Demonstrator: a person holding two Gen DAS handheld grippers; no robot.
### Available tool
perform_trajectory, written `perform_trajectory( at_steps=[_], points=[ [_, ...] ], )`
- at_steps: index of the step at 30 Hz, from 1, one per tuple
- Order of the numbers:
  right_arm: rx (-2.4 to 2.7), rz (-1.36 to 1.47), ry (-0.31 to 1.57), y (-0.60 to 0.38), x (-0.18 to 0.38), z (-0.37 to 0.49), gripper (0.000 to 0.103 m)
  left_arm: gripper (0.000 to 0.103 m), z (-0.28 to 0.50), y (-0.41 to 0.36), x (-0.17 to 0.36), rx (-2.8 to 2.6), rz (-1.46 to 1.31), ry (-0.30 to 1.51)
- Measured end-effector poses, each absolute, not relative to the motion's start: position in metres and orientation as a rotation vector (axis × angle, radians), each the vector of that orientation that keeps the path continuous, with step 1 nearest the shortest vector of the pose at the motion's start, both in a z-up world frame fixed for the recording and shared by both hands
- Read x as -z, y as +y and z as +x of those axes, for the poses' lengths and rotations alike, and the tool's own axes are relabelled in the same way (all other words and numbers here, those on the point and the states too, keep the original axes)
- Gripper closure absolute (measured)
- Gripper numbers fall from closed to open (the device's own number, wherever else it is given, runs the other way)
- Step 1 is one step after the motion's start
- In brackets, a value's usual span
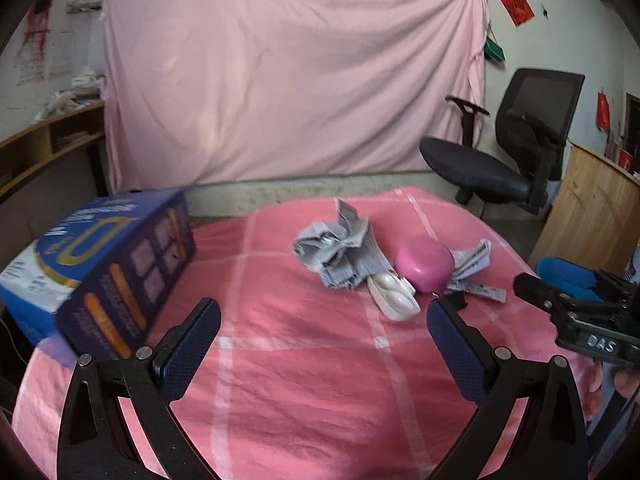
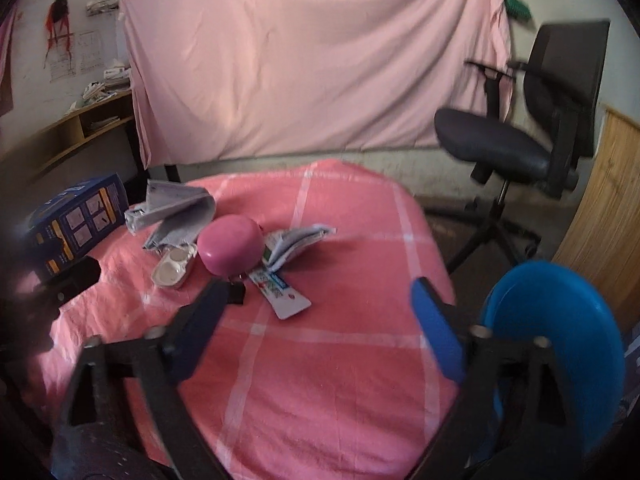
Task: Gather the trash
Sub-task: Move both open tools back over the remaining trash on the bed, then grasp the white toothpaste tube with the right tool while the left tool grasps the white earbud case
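A: Where's the trash?

B: In a heap near the middle of the worktop (image 1: 280, 360), on its pink checked cloth. Crumpled newspaper (image 1: 340, 248) at the back, a pink round case (image 1: 424, 264) just right of it, a white open lens case (image 1: 394, 296) in front, touching the paper. A second folded paper (image 2: 296, 242) pokes out behind the pink case, and a flat tube (image 2: 280, 292) lies nearest the right claw (image 2: 320, 296).

A: And the claws?

B: Both gape wide with nothing between the pads. The left claw (image 1: 324, 320) hangs over bare cloth short of the heap. In the right wrist view a small black clip (image 2: 236, 294) sits by the right claw's left finger; whether they touch I cannot tell.

A: Anything else around?

B: A blue box (image 1: 116, 276) at the left edge, just beside the left claw. A blue bin (image 2: 560, 340) off the right edge, close to the right claw. Behind, a pink sheet (image 1: 288, 80) on the wall and a black chair (image 1: 520, 152).
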State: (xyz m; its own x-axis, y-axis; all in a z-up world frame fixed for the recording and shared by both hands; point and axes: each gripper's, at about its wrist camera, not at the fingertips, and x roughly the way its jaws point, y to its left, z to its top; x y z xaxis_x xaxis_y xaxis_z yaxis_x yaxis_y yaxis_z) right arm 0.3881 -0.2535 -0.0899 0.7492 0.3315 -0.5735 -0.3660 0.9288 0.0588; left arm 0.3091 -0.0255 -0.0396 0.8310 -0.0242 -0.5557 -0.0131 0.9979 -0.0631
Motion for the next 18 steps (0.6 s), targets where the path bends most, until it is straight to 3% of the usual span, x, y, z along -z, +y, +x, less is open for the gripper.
perform_trajectory(
  at_steps=[3,5,9,15,18],
  points=[
    [-0.395,-0.055,0.677,-0.255,0.096,0.4,0.024,0.009,0.319,-0.028,0.041,0.044,-0.064,0.631],
    [-0.405,-0.071,0.702,-0.254,0.099,0.405,0.03,0.021,0.328,-0.031,0.044,0.074,-0.065,0.667],
    [-0.436,-0.109,0.739,-0.246,0.104,0.411,0.046,0.033,0.343,-0.036,0.047,0.13,-0.087,0.725],
    [-0.496,-0.107,0.78,-0.242,0.109,0.419,0.057,0.047,0.36,-0.044,0.047,0.162,-0.095,0.773],
    [-0.512,-0.094,0.799,-0.242,0.111,0.423,0.057,0.051,0.367,-0.047,0.048,0.162,-0.084,0.796]
  ],
)
